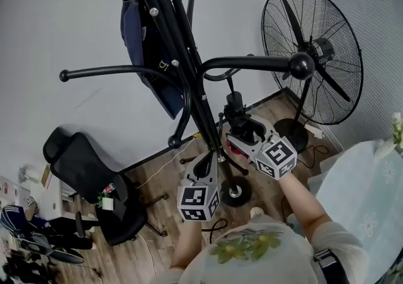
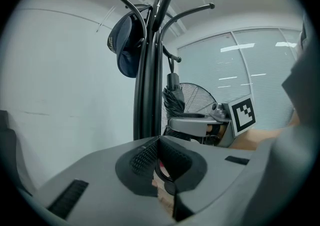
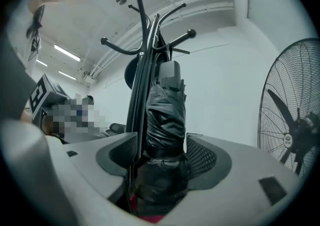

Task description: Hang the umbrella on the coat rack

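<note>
The folded black umbrella (image 3: 165,115) stands upright just beside the pole of the coat rack (image 3: 141,69), on the pole's 3 o'clock side in the right gripper view. In the left gripper view, its top appears to hang by a short strap from a low hook. I judge the hanging step nearly complete and the release in hand. My next move calls for drawing the right claw straight back without dragging the canopy, then checking that the strap bears the weight.

The right claw (image 3: 162,155) stands wide, with the umbrella's lower body between its pads. A gap shows on the 9 o'clock side, where the pole is seen through. On the 3 o'clock side the fabric lies at most lightly against the pad, so I read no grip.

The left claw (image 2: 159,142) is closed, its pads meeting at the tips with nothing between them. It points at the pole from the right claw's 7 o'clock in the head view.

A dark blue cap (image 2: 125,44) hangs on an upper hook. A standing fan (image 1: 315,56) is at the rack's 3 o'clock.
</note>
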`<act>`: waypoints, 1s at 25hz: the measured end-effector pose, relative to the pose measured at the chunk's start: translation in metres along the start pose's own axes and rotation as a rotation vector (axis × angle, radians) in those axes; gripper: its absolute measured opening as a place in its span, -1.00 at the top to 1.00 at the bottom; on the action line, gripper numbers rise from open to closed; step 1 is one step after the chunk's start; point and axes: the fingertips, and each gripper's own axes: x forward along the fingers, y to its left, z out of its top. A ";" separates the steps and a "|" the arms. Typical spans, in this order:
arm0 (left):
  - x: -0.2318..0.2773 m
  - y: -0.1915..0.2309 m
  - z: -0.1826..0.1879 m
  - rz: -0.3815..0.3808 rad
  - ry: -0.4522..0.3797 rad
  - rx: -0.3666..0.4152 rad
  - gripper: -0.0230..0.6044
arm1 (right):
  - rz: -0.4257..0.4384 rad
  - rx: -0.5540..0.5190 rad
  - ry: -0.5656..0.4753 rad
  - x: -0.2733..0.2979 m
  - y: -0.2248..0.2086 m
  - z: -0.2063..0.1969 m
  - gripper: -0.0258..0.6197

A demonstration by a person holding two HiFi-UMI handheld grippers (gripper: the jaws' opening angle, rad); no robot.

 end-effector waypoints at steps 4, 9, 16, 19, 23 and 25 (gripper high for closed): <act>-0.001 -0.003 0.003 -0.007 -0.008 0.000 0.91 | -0.034 0.002 -0.004 -0.006 -0.003 0.006 -0.10; -0.002 -0.009 0.008 -0.022 -0.020 0.002 0.91 | -0.085 0.018 -0.036 -0.021 -0.007 0.019 -0.10; -0.003 -0.020 0.011 -0.050 -0.031 0.004 0.91 | -0.120 0.031 -0.090 -0.047 -0.001 0.036 0.25; -0.004 -0.026 0.013 -0.063 -0.041 0.006 0.91 | -0.133 0.032 -0.106 -0.057 0.003 0.040 0.44; -0.006 -0.034 0.015 -0.080 -0.052 0.004 0.91 | -0.126 0.033 -0.111 -0.067 0.012 0.043 0.73; -0.008 -0.038 0.015 -0.088 -0.055 0.004 0.91 | -0.124 0.027 -0.112 -0.071 0.017 0.044 0.91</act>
